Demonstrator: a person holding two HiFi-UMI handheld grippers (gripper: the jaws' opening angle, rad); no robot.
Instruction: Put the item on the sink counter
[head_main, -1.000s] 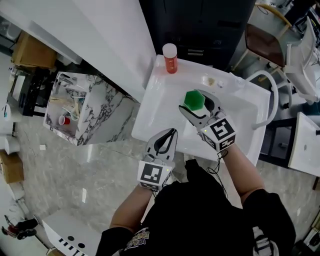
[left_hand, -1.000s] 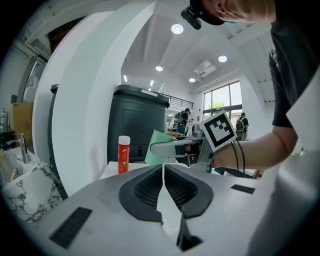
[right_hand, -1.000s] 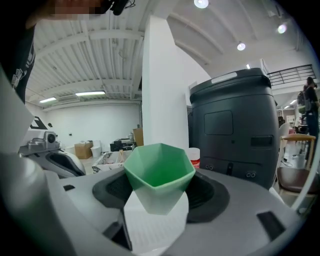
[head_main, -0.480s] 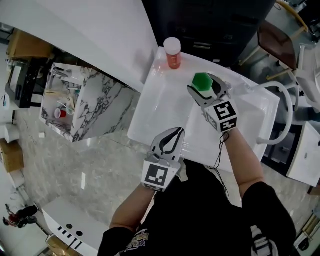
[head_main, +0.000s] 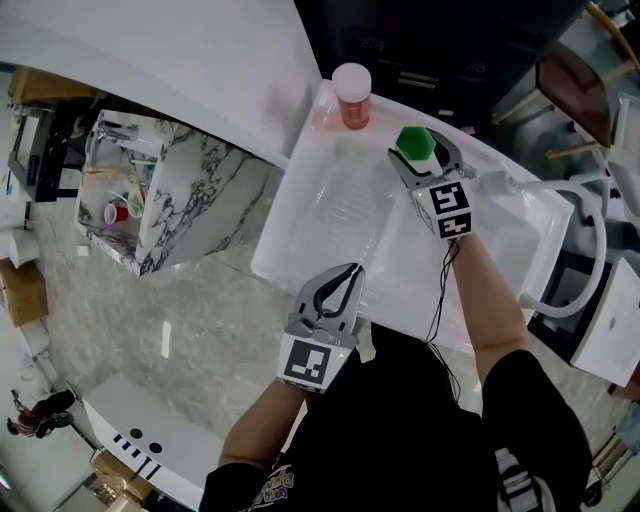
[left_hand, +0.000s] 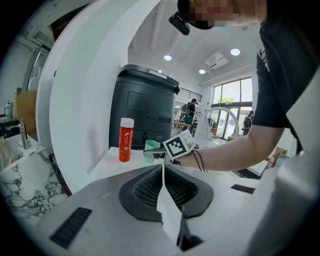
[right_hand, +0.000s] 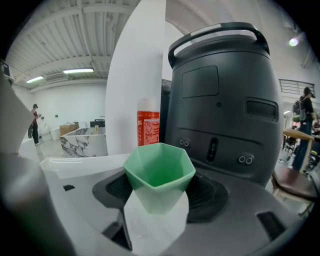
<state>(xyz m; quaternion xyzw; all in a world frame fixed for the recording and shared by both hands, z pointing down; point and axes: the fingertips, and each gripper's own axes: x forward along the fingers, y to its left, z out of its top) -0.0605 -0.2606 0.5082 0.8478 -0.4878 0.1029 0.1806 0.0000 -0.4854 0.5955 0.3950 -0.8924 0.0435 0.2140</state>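
A green faceted cup (head_main: 412, 142) (right_hand: 159, 175) sits between the jaws of my right gripper (head_main: 418, 150) (right_hand: 158, 200), which is shut on its lower part. The cup is upright and held at the back of the white sink counter (head_main: 300, 235), to the right of an orange bottle with a white cap (head_main: 351, 95) (right_hand: 148, 127) (left_hand: 126, 140). My left gripper (head_main: 351, 270) (left_hand: 162, 170) hangs over the counter's near edge. Its jaws are shut together with nothing in them. In the left gripper view, the cup (left_hand: 151, 145) and the right gripper's marker cube (left_hand: 179, 145) show ahead.
A black bin (right_hand: 220, 100) (left_hand: 142, 112) stands behind the counter. A curved white faucet (head_main: 590, 250) arches at the right. A marble-patterned cabinet (head_main: 190, 200) stands on the floor to the left. A white wall panel (head_main: 180, 60) runs along the counter's left side.
My right gripper has carried the green cup farther back over the counter, nearer the orange bottle. The left gripper has drawn slightly toward the near edge.
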